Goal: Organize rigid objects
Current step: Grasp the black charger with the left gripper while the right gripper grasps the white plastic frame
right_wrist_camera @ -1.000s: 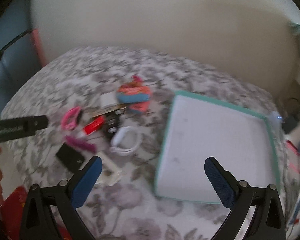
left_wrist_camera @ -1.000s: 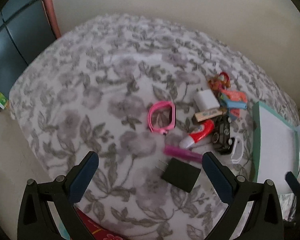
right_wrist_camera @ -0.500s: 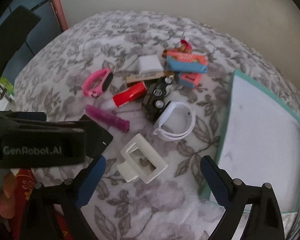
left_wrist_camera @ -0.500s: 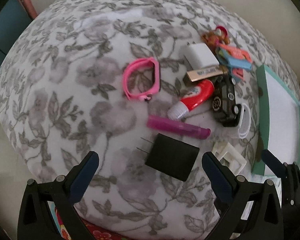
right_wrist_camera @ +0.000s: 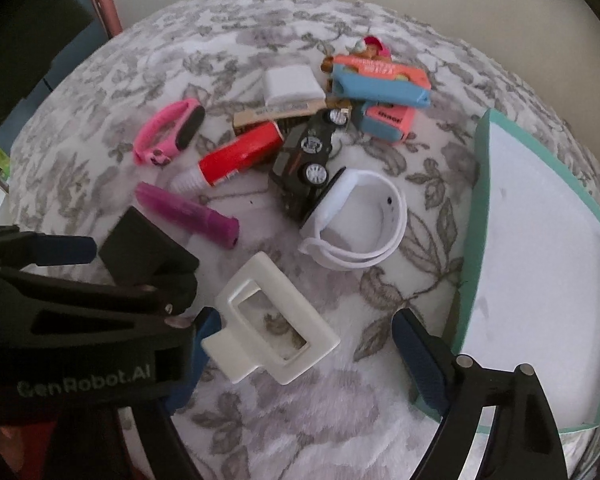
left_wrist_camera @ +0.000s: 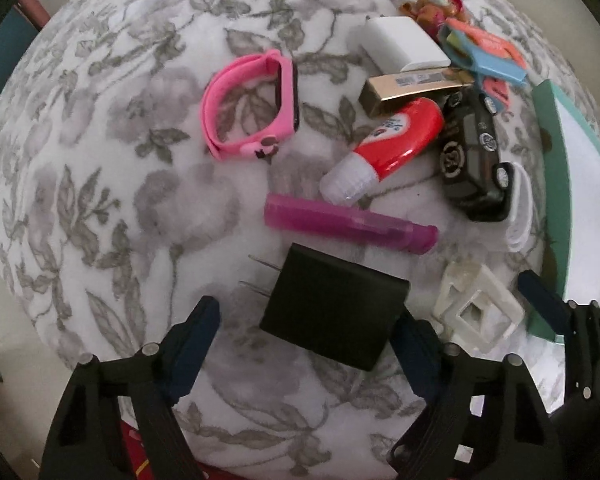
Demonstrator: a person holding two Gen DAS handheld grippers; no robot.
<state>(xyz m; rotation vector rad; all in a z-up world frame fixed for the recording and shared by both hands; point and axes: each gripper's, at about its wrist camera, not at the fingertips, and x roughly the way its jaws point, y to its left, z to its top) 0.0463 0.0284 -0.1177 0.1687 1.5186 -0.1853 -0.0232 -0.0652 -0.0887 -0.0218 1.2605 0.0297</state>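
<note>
While objects outside (clustered), tray (right_wrist_camera: 475, 216) bare.

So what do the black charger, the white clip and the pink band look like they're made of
Black charger: looks like hard matte plastic, with crisp flat faces, no shine, and two metal prongs.
White clip: probably rigid plastic, off-white with a slight sheen and a molded rectangular frame.
Pink band: likely soft silicone or rubber, a smooth, dull, flexible-looking loop.

Both wrist views look steeply down, close, sharing the black charger (left_wrist_camera: 334, 312).
</note>
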